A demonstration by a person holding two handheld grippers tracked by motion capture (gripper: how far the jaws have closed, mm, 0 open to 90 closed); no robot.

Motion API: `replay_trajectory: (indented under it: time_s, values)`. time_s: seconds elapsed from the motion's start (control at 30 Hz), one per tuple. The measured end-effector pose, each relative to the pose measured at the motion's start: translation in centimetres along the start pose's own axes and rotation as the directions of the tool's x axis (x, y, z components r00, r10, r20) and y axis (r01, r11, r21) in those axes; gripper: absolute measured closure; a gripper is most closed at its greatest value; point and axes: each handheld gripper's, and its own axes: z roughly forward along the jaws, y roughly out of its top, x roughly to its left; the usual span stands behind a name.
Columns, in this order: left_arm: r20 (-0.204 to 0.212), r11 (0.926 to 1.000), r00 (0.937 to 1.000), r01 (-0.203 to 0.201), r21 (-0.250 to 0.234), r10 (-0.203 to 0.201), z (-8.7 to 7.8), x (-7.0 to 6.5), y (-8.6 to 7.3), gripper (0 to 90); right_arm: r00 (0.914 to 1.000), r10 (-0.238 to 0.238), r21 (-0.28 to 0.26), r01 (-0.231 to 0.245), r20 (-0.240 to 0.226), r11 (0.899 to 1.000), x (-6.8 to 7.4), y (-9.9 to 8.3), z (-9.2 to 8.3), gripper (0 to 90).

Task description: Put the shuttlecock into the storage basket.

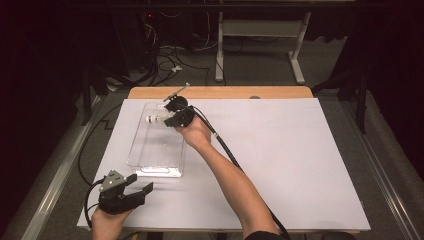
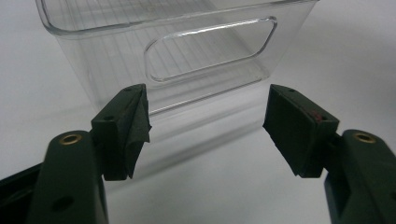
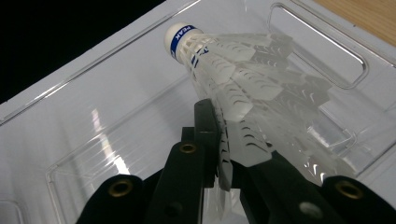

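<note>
Shuttlecock [image 3: 219, 70] skirt pinched in right tool [image 3: 224, 154], rim hidden, left tool [image 2: 205, 126] wide open, empty.

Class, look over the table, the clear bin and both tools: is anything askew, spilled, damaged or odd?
Nothing stands out. The clear bin sits upright on the white table. The right tool pinches the shuttlecock by its skirt over the bin. The left tool waits open.
</note>
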Motion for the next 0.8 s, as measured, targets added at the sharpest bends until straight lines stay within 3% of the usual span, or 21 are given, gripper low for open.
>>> replay_trajectory:
  time_s: [0.37, 0.8]
  values:
    - [0.003, 1.0000, 1.0000, -0.001, 0.002, 0.001, 0.0, -0.1, 0.0, 32.0, 0.9998, 0.006, 0.039, -0.007, 0.019, 0.999, -0.6, 0.0, 1.5, 88.4]
    - [0.000, 0.9999, 1.0000, -0.010, 0.003, 0.010, 0.1, -0.2, 0.0, 32.0, 0.9982, -0.043, 0.088, 0.040, 0.041, 0.995, 0.1, 0.4, 2.5, 87.6]
